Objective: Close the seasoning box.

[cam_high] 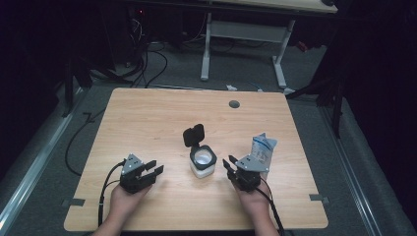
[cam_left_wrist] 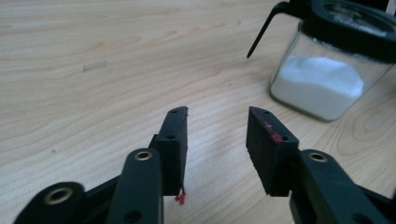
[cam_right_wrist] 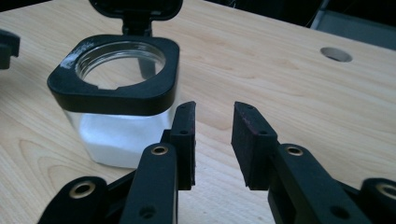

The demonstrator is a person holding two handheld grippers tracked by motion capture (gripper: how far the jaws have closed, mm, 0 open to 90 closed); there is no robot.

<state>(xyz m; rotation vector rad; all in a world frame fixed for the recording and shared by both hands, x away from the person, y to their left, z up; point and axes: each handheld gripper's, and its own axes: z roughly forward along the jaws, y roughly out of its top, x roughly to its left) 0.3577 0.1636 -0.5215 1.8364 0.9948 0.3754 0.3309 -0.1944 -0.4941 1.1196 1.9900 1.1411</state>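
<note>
High view: jar [cam_high: 202,161] mid-table [cam_high: 147,118], lid [cam_high: 193,134] flipped up, white powder inside. Left gripper [cam_high: 155,170] left of jar, right gripper [cam_high: 229,163] just right of it, packet [cam_high: 261,150] beside.

Left gripper view: jaws apart, nothing between; jar [cam_left_wrist: 327,74] ahead at right.

Right gripper view: jaws apart, empty; jar [cam_right_wrist: 119,100] close at left.

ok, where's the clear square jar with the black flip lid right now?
In the high view the clear square jar with the black flip lid stands lid-open near the wooden table's centre, between the left gripper and right gripper, nearer the right.
</note>
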